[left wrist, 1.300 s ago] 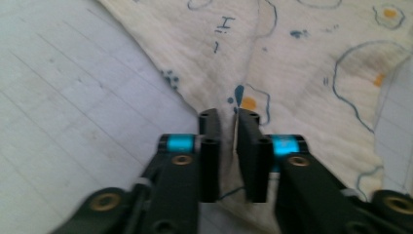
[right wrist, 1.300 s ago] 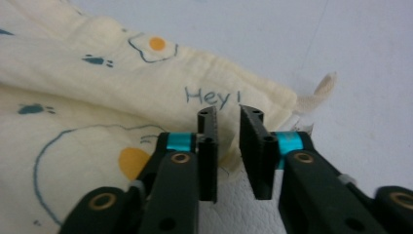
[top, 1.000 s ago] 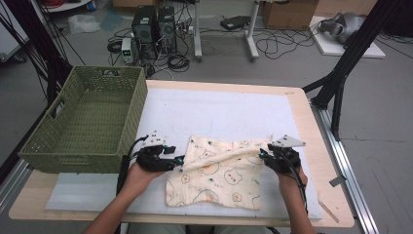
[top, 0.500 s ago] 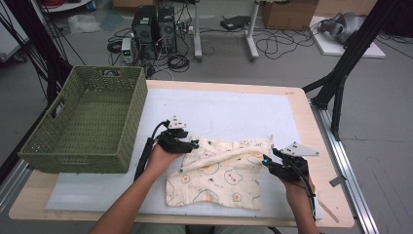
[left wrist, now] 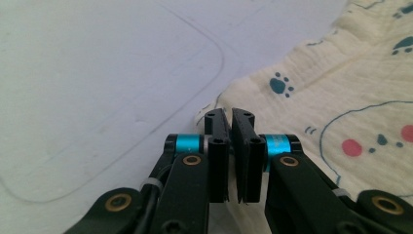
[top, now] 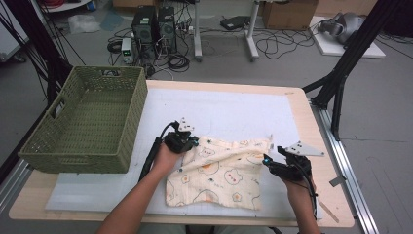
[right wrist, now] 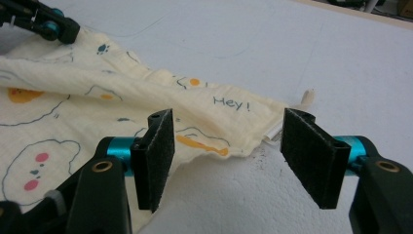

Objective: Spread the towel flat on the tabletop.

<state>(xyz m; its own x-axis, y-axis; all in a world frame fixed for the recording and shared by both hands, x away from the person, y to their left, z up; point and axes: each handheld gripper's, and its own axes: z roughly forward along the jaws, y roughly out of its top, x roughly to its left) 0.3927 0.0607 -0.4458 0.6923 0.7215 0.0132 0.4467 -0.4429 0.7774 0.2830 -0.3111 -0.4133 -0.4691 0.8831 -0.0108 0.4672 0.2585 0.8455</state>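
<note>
Soft, crinkly yellow cloth (top: 221, 170) with bears, paw prints and the word "Hey!" lies on the white mat (top: 229, 112), near the table's near edge. The left gripper (left wrist: 230, 127) sits at the cloth's far left corner, jaws pressed together; I cannot tell if it pinches cloth. The right gripper (right wrist: 226, 146) sits wide open at the cloth's right edge, holding nothing. A green woven basket (top: 85, 122) stands at the left.

Cloth (top: 219, 178): soft crinkled cream muslin, matt, printed. Mat (top: 229, 112): white, matt, finely grained foam-like sheet. Tabletop (top: 302, 105): pale wood edge, smooth. Basket (top: 83, 122): green woven plastic weave. Right claw (right wrist: 229, 161) pads (right wrist: 158, 156): black, rough foam; anodised blue metal collars, glossy.
</note>
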